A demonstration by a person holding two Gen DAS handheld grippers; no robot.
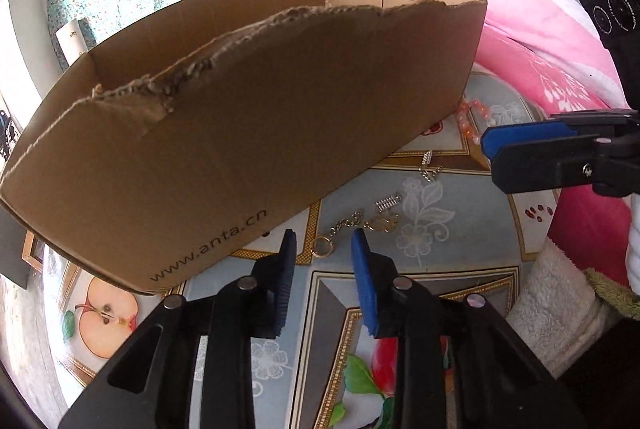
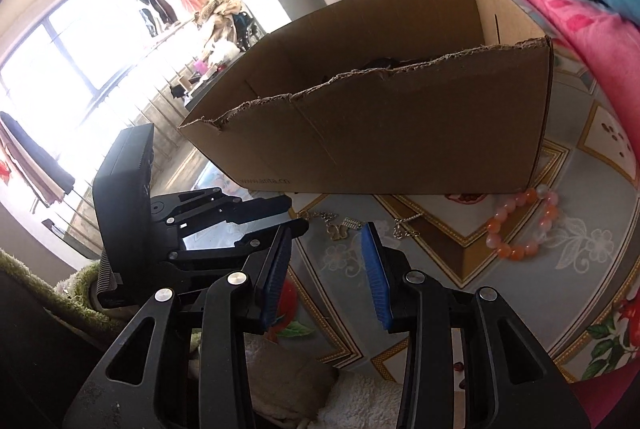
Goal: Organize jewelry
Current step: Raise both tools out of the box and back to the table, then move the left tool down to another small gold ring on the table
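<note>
A gold chain with a ring (image 1: 340, 231) lies on the patterned cloth (image 1: 460, 225) just ahead of my left gripper (image 1: 323, 243), which is open and empty. Small silver pieces (image 1: 387, 203) and a clasp (image 1: 428, 165) lie beyond it. A bracelet of orange and pink beads (image 2: 520, 225) lies by the right corner of the open cardboard box (image 2: 400, 133). My right gripper (image 2: 326, 235) is open and empty, above the cloth, short of a gold chain (image 2: 334, 223). It also shows in the left wrist view (image 1: 492, 149).
The cardboard box (image 1: 240, 133), with a torn top edge, stands on the cloth and fills the left and middle. Pink and blue bedding (image 1: 532, 25) is piled behind it to the right. A white fleecy sleeve (image 1: 556, 309) is at the lower right.
</note>
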